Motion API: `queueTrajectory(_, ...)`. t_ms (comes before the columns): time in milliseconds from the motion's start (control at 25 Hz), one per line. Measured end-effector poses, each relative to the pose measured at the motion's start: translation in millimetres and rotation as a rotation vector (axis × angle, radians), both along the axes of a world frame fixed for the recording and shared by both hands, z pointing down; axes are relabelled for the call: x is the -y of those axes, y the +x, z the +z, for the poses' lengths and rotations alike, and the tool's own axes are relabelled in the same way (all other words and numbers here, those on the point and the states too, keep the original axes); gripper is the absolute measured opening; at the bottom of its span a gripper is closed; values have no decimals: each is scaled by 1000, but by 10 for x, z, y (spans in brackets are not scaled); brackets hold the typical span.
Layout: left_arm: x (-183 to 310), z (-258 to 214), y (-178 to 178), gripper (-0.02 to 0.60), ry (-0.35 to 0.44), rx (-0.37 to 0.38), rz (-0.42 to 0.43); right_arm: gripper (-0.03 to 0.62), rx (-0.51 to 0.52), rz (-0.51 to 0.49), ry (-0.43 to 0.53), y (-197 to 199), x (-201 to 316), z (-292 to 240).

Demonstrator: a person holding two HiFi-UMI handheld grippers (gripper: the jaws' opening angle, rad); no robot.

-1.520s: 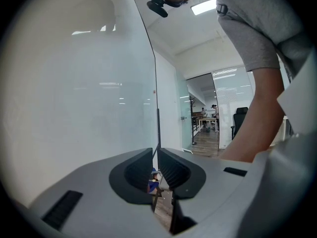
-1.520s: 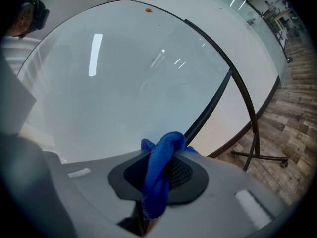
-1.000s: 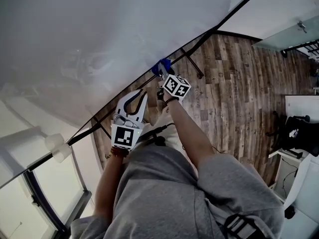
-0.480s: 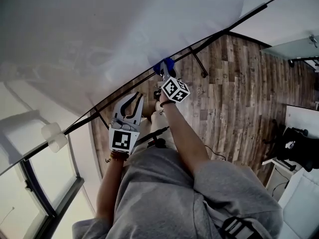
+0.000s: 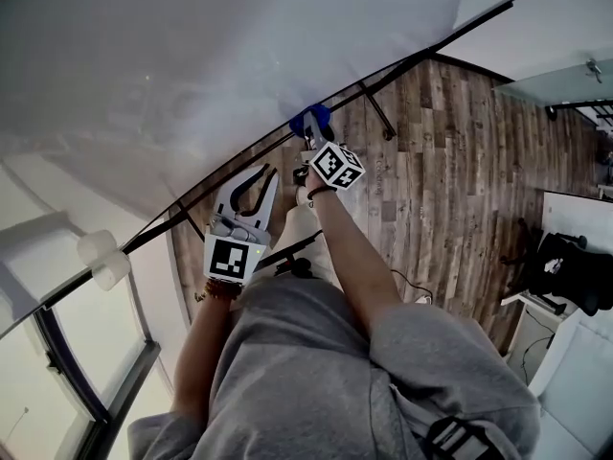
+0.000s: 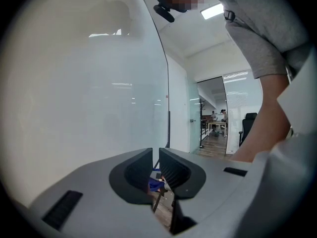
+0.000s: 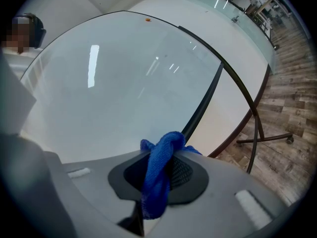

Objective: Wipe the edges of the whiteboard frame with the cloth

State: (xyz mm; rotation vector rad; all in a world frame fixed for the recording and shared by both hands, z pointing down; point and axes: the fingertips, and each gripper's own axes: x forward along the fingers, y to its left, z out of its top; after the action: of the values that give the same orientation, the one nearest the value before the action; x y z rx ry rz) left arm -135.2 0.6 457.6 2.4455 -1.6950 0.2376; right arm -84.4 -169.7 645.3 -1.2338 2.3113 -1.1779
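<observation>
There were two claws and one blue cloth [image 7: 159, 168]. The right claw [image 7: 161, 158] was clamped on the cloth, which sat at the dark lower edge of the whiteboard frame [image 5: 407, 57]. The left claw [image 6: 155, 158] was closed and empty, nearby. Only the head view showed both claws together. Little had shifted since a second before.

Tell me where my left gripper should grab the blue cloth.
Probably the cloth's loose tail hanging behind the right gripper's jaws, approached from the floor side: the bunched end sits against the whiteboard frame, leaving no room.
</observation>
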Motion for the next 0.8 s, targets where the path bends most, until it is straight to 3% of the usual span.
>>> queueTrajectory(360,-400,85,-426,46,-17,20,-18,57,26,37,-8,-241,-267,23)
queueTrajectory(800,-581,49,-555,46,-5,34,1,57,60,39,-25,-483,-570,18)
